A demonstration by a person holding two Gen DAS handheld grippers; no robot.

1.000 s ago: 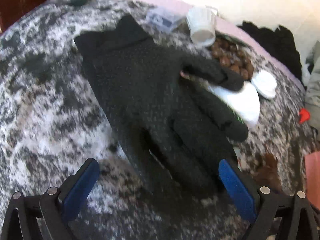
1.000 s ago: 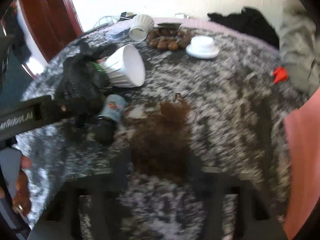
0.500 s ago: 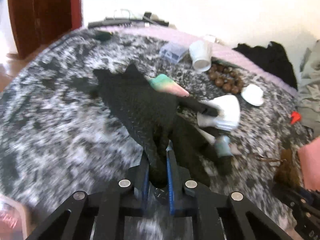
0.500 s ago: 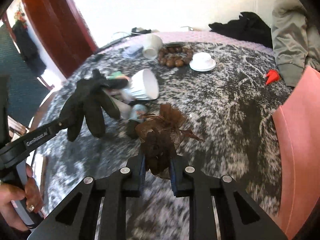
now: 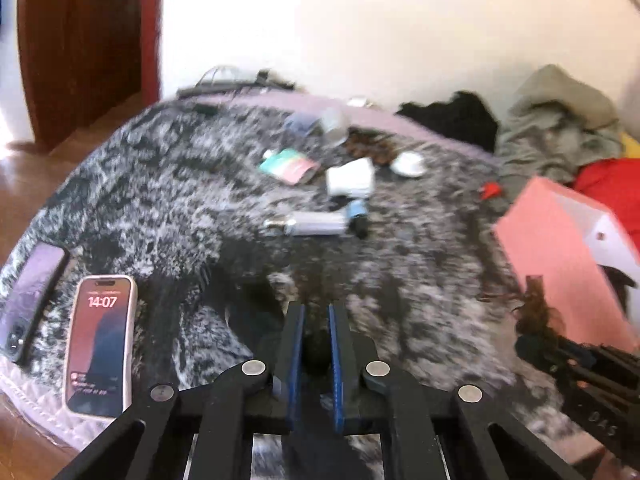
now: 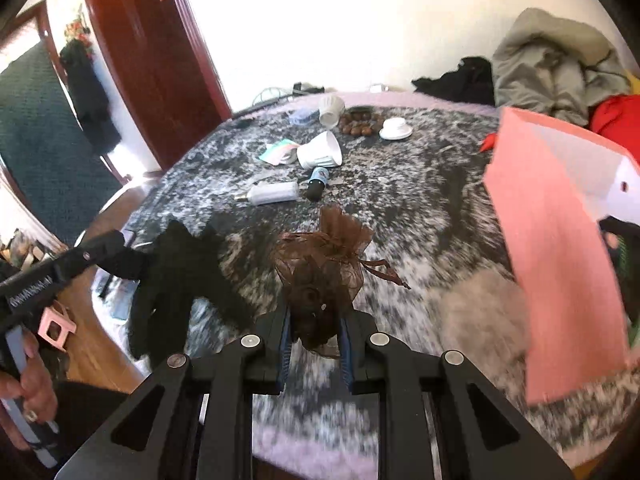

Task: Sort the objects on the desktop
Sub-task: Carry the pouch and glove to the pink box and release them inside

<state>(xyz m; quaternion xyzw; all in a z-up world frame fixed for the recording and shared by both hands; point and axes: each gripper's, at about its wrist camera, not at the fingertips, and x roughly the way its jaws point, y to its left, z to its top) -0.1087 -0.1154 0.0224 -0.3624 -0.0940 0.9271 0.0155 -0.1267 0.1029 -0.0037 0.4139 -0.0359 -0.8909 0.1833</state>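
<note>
My left gripper [image 5: 315, 320] is shut on a black glove [image 5: 240, 308], which shows only as a dark blur below the blue pads. In the right wrist view the glove [image 6: 180, 280] hangs by one finger from the left gripper [image 6: 128, 260], above the table's near left edge. My right gripper [image 6: 314, 332] is shut on a brown mesh pouch [image 6: 320, 268], held clear of the speckled tablecloth [image 6: 420, 184]. An open pink paper bag [image 6: 560, 240] stands just to the right of the pouch.
A tipped white cup [image 6: 320, 152], small dark bottle [image 6: 318, 182], clear tube [image 6: 272, 194], coloured packet [image 6: 278, 150], beads [image 6: 358, 124] and saucer [image 6: 396, 128] lie mid-table. Two phones [image 5: 100, 344] rest at the near left edge. Clothes [image 6: 552, 68] are piled behind.
The left jaws closed on the glove and lifted it off the cup and packet. The right gripper raised the pouch. Both pulled back toward the near edge; the pink bag came into view.
</note>
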